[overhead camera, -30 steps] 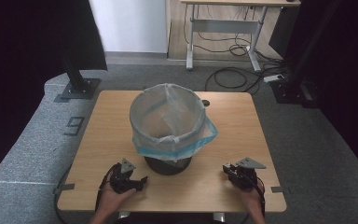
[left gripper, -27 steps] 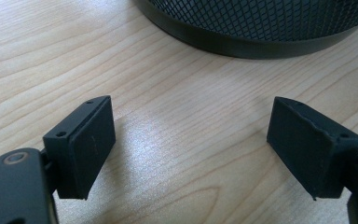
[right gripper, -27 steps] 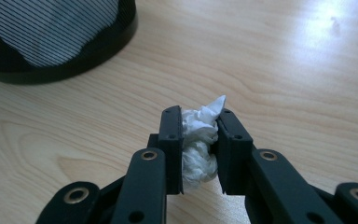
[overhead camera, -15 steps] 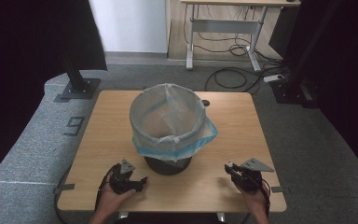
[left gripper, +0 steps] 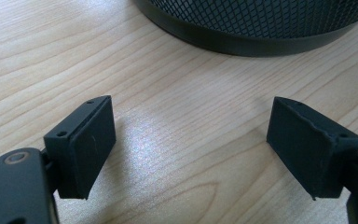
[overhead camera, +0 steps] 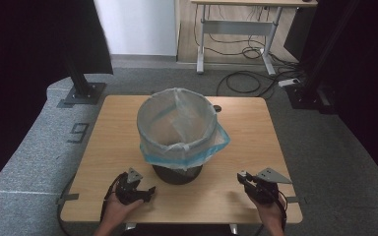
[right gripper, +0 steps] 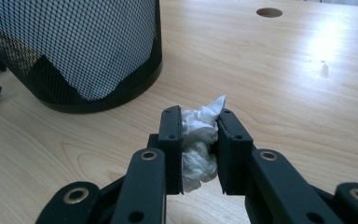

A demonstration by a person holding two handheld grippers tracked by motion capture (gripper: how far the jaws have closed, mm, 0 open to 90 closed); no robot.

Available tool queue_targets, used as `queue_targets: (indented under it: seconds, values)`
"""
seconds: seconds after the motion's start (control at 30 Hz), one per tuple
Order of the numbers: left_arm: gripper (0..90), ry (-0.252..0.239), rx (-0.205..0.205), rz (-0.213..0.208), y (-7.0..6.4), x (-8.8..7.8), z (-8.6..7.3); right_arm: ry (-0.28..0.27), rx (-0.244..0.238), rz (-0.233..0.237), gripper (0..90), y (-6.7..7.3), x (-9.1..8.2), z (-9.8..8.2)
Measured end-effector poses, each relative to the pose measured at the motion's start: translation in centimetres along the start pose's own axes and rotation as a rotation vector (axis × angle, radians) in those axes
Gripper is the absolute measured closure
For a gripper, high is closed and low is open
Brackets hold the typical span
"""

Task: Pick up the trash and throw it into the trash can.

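At the near edge of the table (overhead camera: pixel 103 147), our right tool (right gripper: pixel 199 140) pinches a crumpled tissue (right gripper: pixel 198 140) and the left tool (left gripper: pixel 191 140) stays wide, so we should lift it well above the lined bin (overhead camera: pixel 177 132) before releasing.

The table (overhead camera: pixel 103 128) carries one obstacle, a black mesh bin (overhead camera: pixel 177 172) lined with a translucent bag (overhead camera: pixel 179 123), standing at centre and slightly toward the near edge. Bare wood lies open to its left, right and far side. The bag's overhang (overhead camera: pixel 216 145) spreads wider than the base, narrowing overhead clearance beside the bin. The left gripper (overhead camera: pixel 145 191) sits near the base, jaws spread, bare surface between them. The right gripper (overhead camera: pixel 241 176) stands well apart from the bin, jaws closed on a crumpled tissue (right gripper: pixel 198 140). A cable hole (right gripper: pixel 269 12) marks the far surface.
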State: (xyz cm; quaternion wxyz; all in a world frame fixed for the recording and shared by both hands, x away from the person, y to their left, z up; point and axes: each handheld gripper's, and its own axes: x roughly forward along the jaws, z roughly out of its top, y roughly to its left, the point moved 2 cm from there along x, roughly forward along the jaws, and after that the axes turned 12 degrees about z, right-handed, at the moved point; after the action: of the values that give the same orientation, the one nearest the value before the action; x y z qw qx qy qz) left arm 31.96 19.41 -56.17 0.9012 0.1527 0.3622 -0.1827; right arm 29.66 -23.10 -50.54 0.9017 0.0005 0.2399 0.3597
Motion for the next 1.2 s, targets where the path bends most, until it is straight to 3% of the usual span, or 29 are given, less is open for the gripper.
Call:
queue_targets:
  seconds: [0.2, 0.43, 0.53, 0.77, 1.2]
  values:
    - [15.0, 0.000, 0.000, 0.000, 0.0, 0.0, 0.0, -0.021, -0.023, 0.005, 74.3, 0.4, -0.8, 1.0]
    - [14.9, 0.000, 0.000, -0.001, 0.0, 0.0, 0.0, -0.078, -0.042, 0.023, 74.3, 0.9, -1.5, 3.7]
    - [15.0, -0.001, -0.001, 0.000, 0.0, 0.0, 0.0, -0.066, -0.068, 0.021, 74.3, 0.9, -1.3, 4.7]
    - [15.1, 0.000, -0.007, 0.004, -0.1, 0.0, 0.0, -0.067, -0.078, 0.030, 74.3, 0.9, -1.8, 5.6]
    - [14.9, 0.000, -0.006, 0.003, -0.1, 0.0, 0.0, -0.116, -0.114, 0.051, 74.1, 1.7, -2.9, 8.3]
